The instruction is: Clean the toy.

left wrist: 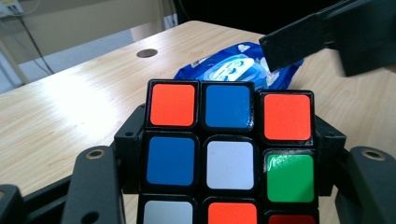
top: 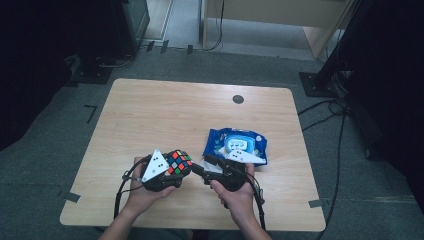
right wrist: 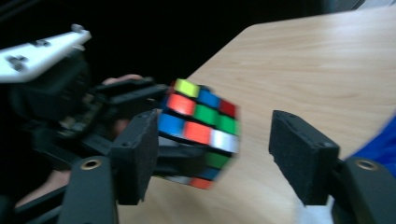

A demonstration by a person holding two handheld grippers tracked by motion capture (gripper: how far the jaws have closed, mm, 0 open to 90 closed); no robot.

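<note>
While my left gripper (top: 172, 172) holds the puzzle cube (top: 179, 162), its jaws are clamped on the cube's two sides, so the coloured faces stay open to view and reach.

Item: puzzle cube, scrambled, held just above the near edge of the wooden table (top: 150, 115), left of centre. The face toward my left camera shows orange, blue, white and green squares.

Item: right gripper (right wrist: 212, 154), jaws apart, nothing between them. It points across at the cube from close by, likely lined up to take hold of one layer and turn it.

Item: blue packet of wet wipes (top: 235, 145), lying flat on the table just beyond my right hand (top: 237, 197), untouched.

Item: small dark round hole cover (top: 238, 99), far side of the table.
</note>
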